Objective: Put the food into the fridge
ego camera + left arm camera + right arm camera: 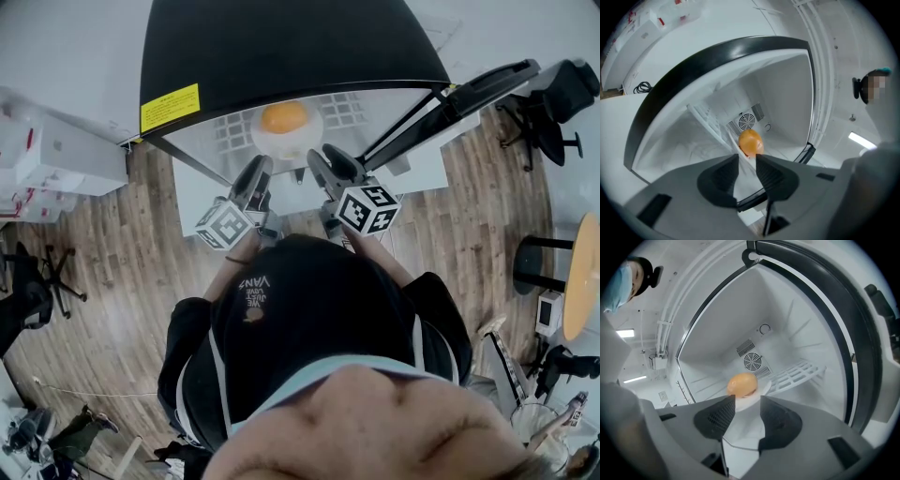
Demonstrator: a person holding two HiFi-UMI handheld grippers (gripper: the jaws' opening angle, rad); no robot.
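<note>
Black cap of the person, nearest the head camera. Left gripper, with marker cube: raised to the open fridge, jaws apart, nothing clamped between them. Right gripper, with marker cube: beside the left one, likewise aimed into the fridge, jaws apart and empty. Round orange food: one item, lying on a white plate inside the fridge compartment, just beyond both pairs of jaws; whether either jaw tip touches the plate rim cannot be told. Round fan vent: on the fridge's white back wall, behind the food. White wire rack: to the right of the plate in the right gripper view. Wooden floor: around the fridge.
</note>
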